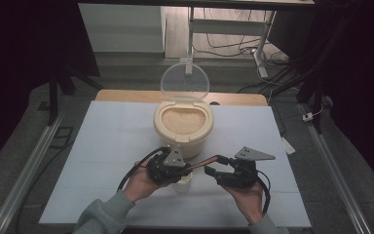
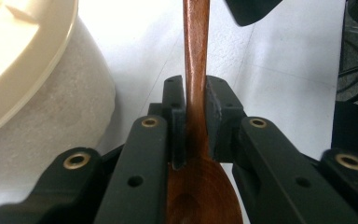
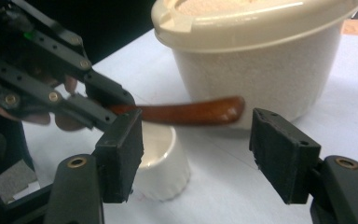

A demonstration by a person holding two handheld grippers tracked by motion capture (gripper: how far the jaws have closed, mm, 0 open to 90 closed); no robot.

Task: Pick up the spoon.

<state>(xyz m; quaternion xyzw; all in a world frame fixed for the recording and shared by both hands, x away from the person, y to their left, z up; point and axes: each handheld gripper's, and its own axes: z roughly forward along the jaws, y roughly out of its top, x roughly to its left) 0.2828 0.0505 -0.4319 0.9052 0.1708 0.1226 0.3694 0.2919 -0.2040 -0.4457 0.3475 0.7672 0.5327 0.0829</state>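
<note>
A wooden spoon (image 2: 196,60) is clamped at its neck by my left gripper (image 2: 196,109), which is shut on it; the spoon's bowl lies back between the jaws. In the high view the left gripper (image 1: 187,168) hovers over a small white cup (image 1: 183,184), and the spoon handle (image 1: 205,160) points right. My right gripper (image 1: 216,166) faces it from the right. In the right gripper view that gripper (image 3: 203,156) stands open just below the handle's end (image 3: 191,113), with the pads apart from the wood. The white cup (image 3: 161,163) sits under the handle.
A cream container (image 1: 183,127) full of rice stands behind the grippers, its clear lid (image 1: 184,82) tipped up and back. The same container (image 3: 256,65) rises close behind the spoon in the right gripper view. The white table top (image 1: 102,161) ends near the person's sleeves.
</note>
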